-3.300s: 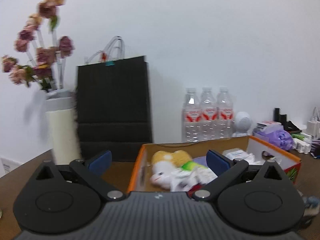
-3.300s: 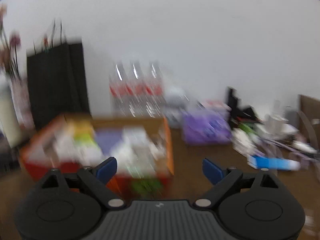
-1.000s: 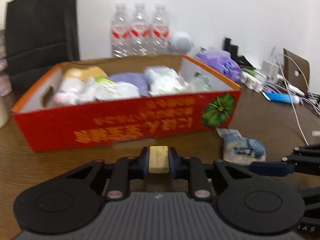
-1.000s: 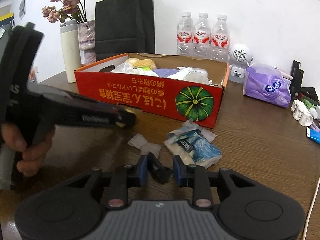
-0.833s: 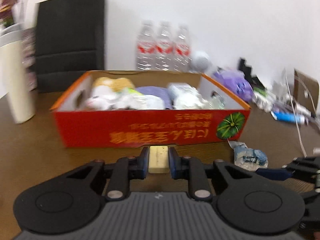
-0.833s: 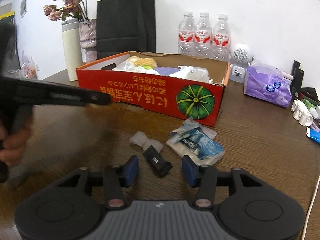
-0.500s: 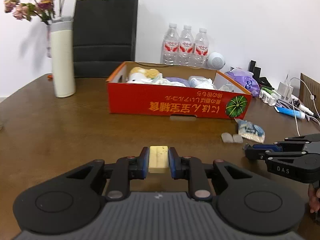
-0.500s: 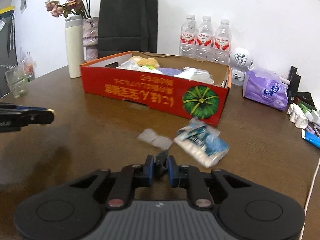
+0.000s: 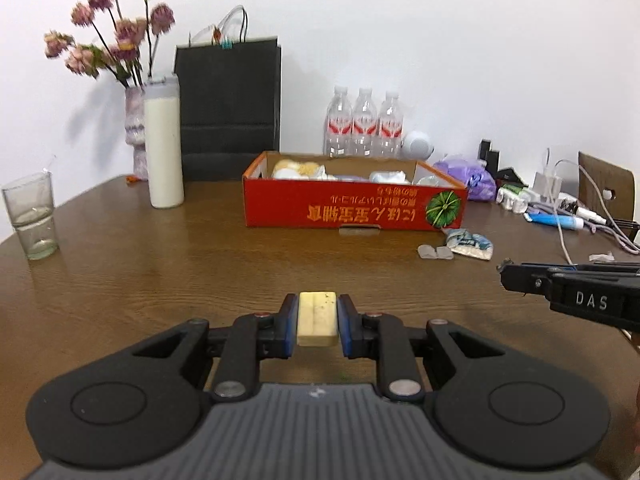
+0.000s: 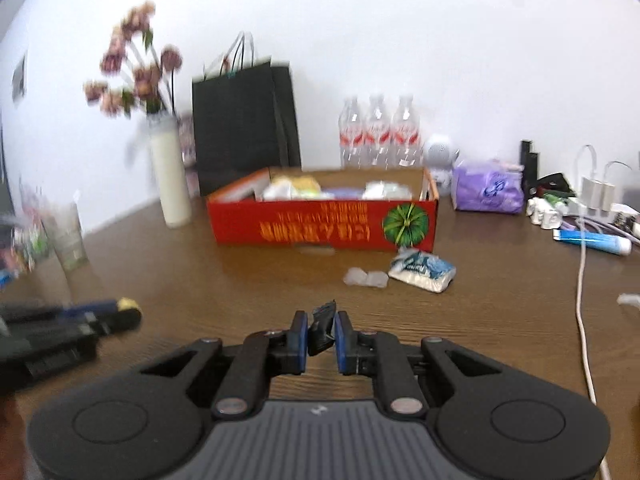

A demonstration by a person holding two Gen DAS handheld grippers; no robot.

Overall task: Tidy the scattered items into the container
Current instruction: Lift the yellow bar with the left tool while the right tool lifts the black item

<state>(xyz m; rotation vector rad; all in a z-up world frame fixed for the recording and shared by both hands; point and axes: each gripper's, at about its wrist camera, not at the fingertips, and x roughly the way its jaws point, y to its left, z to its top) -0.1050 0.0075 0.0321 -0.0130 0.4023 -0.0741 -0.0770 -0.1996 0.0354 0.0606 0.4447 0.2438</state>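
Both grippers backed off; right gripper (image 9: pixel 505 270) perhaps reads "DAS".

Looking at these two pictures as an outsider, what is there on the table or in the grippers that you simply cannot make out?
- Small black item in the right gripper: right wrist view, mostly covered by the pads; identity unclear.
- Contents of the red box: both views, front wall hides all but the tops.
- Things at the left edge: right wrist view, motion-blurred.
- Two small grey pieces: left wrist view, too small to identify.
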